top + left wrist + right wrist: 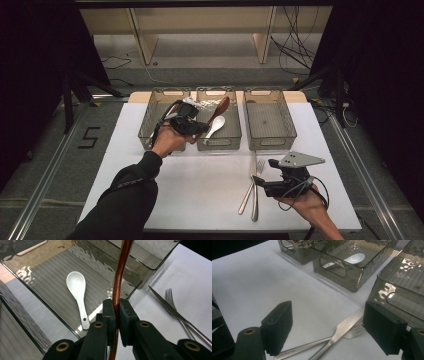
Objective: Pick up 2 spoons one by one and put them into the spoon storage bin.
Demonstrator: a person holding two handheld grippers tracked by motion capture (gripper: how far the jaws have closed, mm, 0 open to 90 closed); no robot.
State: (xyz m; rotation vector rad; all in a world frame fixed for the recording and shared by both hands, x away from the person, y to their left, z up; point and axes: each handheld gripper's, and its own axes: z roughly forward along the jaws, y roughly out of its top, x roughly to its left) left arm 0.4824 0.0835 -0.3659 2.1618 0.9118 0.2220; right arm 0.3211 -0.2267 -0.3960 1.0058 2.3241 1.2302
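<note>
The left gripper (116,315) has its two black jaws drawn close together, pinching the thin curved handle of a dark reddish-brown wooden spoon (119,275); in the high view this left gripper (197,127) holds the wooden spoon (220,107) tilted up over the middle smoky transparent plastic bin (235,137), its bowl at the far, upper end. A white ceramic soup spoon (79,296) lies flat on the ribbed floor of that middle bin, apart from the gripped handle. The right gripper (327,327) hangs low over the white table top (262,285) with its jaws spread wide, nothing between the pads; just beyond them a stainless steel table knife (337,336) and a stainless steel fork (317,343) lie crossed on the table, near the right-hand bin (397,287). In the high view the right gripper (260,182) sits just beside the knife and fork.
</note>
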